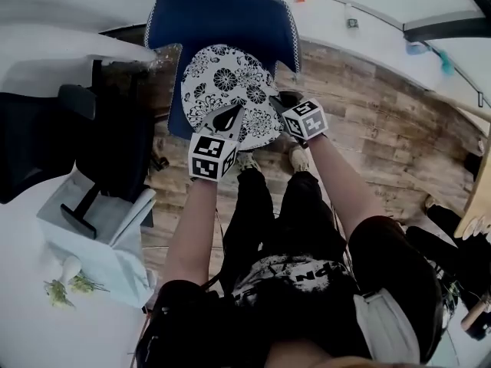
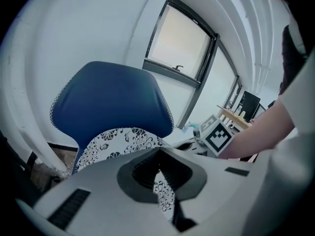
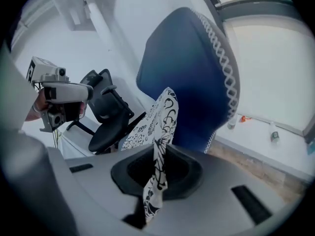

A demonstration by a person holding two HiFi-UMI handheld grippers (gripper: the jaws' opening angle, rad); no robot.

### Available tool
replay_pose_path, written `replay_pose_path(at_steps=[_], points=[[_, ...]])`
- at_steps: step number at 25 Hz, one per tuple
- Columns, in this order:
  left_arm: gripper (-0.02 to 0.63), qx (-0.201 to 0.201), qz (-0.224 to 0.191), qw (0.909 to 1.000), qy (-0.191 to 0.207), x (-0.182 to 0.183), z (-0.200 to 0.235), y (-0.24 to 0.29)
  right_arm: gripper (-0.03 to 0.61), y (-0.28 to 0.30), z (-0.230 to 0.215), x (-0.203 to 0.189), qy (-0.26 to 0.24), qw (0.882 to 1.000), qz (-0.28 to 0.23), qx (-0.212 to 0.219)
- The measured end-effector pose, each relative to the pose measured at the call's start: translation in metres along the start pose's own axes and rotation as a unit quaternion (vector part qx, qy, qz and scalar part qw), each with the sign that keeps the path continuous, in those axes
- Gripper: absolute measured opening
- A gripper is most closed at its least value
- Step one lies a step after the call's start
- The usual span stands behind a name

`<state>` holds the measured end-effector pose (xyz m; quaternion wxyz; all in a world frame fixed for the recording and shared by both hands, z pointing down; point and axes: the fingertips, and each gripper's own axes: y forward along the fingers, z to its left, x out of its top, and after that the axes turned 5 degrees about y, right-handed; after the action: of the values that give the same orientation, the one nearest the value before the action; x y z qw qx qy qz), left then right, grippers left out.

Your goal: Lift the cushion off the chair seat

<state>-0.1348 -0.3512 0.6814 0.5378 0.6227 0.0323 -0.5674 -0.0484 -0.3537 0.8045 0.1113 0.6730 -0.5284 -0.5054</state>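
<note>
Room: brown wood-plank floor (image 1: 368,129), white walls, a white surface (image 1: 23,313) at lower left, a black office chair (image 1: 46,136) at left. A blue shell chair with white stitched rim (image 1: 222,18) stands just ahead of the person's feet.

Task item: round white cushion with black floral print (image 1: 222,83), thin and fabric-covered. It sits tilted over the blue chair's seat, in front of the backrest, with its near edge raised. Can't tell if the far edge touches the seat.

Left gripper (image 1: 228,119) is clamped on the cushion's near edge, left side. Right gripper (image 1: 278,107) is clamped on the same edge, right side.

Left gripper view: printed fabric pinched between the jaws, plus a dark-framed window (image 2: 182,43) behind the chair that the head view lacks. Right gripper view: a fold of cushion rim stands up out of the closed jaws, and a white ledge (image 3: 275,151) runs along the wall. Only the head view shows the cushion's full round outline.
</note>
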Motion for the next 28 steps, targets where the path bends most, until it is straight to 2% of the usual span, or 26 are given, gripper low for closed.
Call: replay_pose_path(at_steps=[7, 13, 28], points=[[0.012, 0.017, -0.020, 0.9996, 0.010, 0.033, 0.000, -0.029, 0.034, -0.043, 0.020, 0.054, -0.016, 0.999, -0.046, -0.003], [0.012, 0.034, -0.048, 0.9980, 0.021, 0.071, 0.010, -0.055, 0.034, -0.082, 0.046, 0.107, -0.057, 0.995, -0.086, -0.003], [0.012, 0.030, -0.111, 0.9920, 0.053, 0.149, 0.007, -0.093, 0.032, -0.197, 0.075, 0.199, -0.106, 0.974, -0.197, -0.045]])
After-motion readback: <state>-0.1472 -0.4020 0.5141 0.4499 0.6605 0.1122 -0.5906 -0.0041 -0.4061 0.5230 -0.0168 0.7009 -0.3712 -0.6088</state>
